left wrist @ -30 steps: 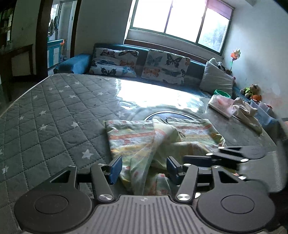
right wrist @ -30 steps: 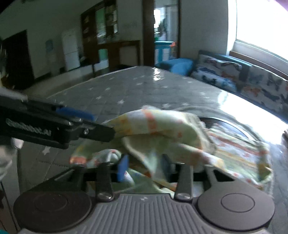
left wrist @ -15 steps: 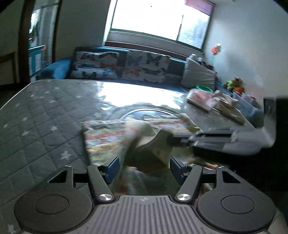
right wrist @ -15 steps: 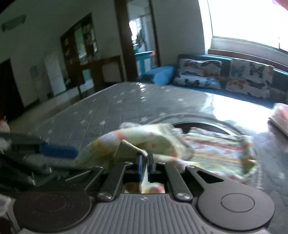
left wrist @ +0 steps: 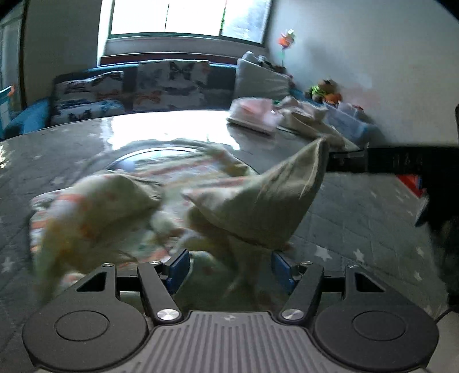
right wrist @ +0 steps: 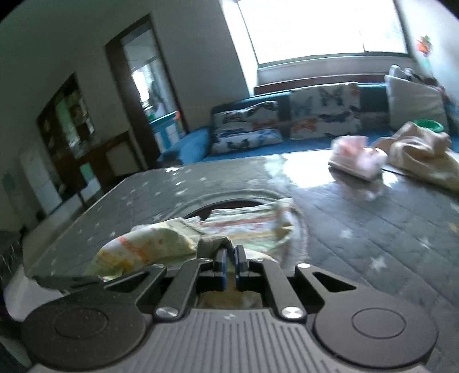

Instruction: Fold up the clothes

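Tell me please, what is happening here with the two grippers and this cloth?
A person is folding a patterned garment on a star-quilted mattress. The right gripper is shut on one corner and lifts it. The left gripper is open above the cloth, gripping nothing. Other clothes lie at the far edge.

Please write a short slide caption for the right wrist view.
Right claw shut on a corner of the patterned garment on the star-quilted mattress.

Bright window [left wrist: 186, 17] backlight, glare on table [left wrist: 149, 132], motion blur, fisheye edges.
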`<state>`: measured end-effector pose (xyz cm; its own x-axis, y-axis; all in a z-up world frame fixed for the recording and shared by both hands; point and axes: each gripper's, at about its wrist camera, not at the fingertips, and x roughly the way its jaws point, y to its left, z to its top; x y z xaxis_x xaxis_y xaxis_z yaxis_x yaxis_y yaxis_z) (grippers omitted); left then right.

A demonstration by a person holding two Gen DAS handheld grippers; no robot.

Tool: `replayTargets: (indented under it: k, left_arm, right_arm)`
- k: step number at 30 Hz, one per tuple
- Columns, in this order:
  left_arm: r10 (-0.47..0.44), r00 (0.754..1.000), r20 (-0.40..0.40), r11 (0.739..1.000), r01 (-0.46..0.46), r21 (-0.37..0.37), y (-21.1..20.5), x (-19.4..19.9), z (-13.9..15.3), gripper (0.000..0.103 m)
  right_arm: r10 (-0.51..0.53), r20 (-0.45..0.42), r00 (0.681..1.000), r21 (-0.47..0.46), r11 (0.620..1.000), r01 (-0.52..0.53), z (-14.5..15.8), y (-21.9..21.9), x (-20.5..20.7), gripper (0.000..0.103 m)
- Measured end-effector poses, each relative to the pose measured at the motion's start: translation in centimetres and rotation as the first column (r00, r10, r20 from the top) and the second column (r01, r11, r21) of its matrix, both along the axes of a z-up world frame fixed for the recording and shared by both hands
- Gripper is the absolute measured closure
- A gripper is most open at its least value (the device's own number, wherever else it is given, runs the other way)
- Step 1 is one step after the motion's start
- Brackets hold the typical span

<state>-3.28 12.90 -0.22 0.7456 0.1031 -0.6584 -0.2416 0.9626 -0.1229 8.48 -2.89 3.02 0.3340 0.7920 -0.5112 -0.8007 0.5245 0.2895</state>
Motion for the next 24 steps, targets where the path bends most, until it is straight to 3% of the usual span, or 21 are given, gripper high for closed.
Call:
replayTargets:
  k: [10,16,24]
  left_arm:
    - [-0.110,0.994,0.027,0.992,0.109,0.059,-4.1,1.6,0.0,0.037]
    - [-0.129,0.992,0.003,0.973,0.126,0.195,-6.2,4.1,-1.5,0.040]
    - [-0.150,0.988,-0.032,0.968,0.153,0.201,-5.5,5.2,-3.2,0.095]
  right_arm:
    - [-0.105,-0.021,0.994,0.060,0.993,0.106,0.1,-2.6,2.4,0.099]
    - [-0.150,-0.002,0.989,0.097,0.984,0.150,1.1,-3.9,3.0,0.099]
    - [-0.228,0.011,0.973,0.109,0.968,0.226,1.5,-6.1,4.3,0.099]
